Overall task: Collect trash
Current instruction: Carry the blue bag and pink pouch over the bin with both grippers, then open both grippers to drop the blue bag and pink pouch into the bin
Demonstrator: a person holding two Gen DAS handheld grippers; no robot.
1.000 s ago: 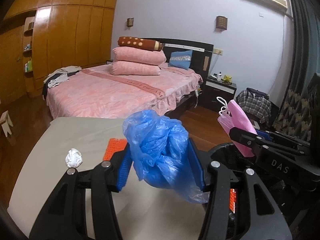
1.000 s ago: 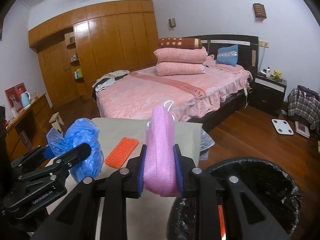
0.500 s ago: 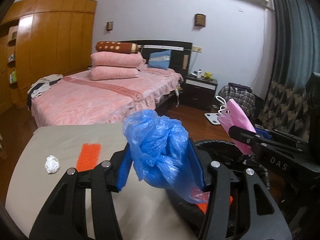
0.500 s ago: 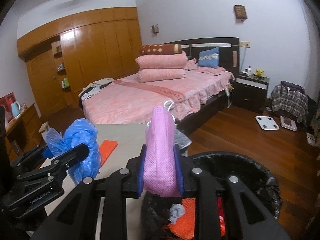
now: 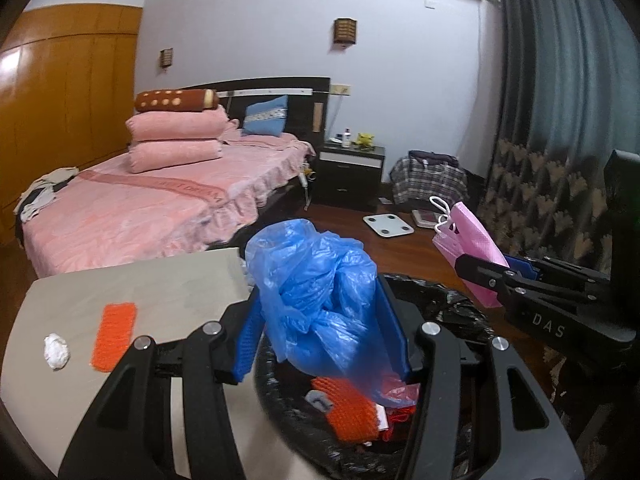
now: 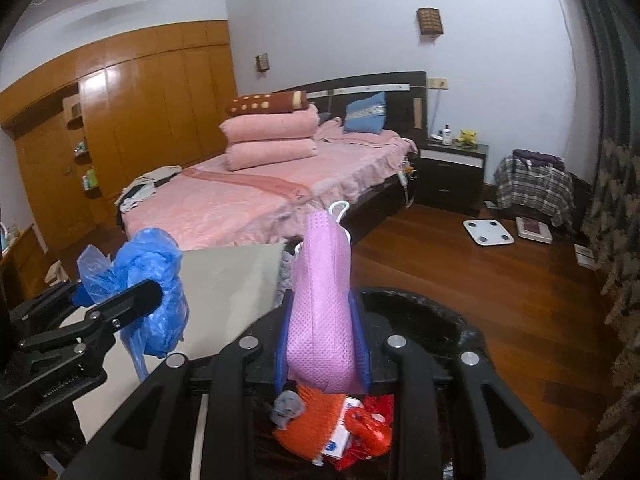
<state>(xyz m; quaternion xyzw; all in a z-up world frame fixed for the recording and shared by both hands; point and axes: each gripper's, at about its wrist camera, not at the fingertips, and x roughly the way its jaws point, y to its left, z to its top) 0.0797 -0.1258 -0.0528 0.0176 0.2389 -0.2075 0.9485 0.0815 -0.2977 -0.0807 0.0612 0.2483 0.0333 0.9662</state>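
1. While it hangs over the bin (image 5: 452, 300), the left gripper (image 5: 320, 316) clamps a blue bag (image 5: 320, 296) between its pads.
2. The right gripper (image 6: 322, 344) pinches a pink mask (image 6: 322, 300) above the same bin, which holds orange and red trash (image 6: 320, 428).
3. An orange mesh (image 5: 114, 336) and a white wad (image 5: 56, 351) lie near each other on the table (image 5: 168, 288).

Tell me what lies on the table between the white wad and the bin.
In the left wrist view, one orange pad lies on the table between the white wad and the bin; the rest there is bare tabletop.
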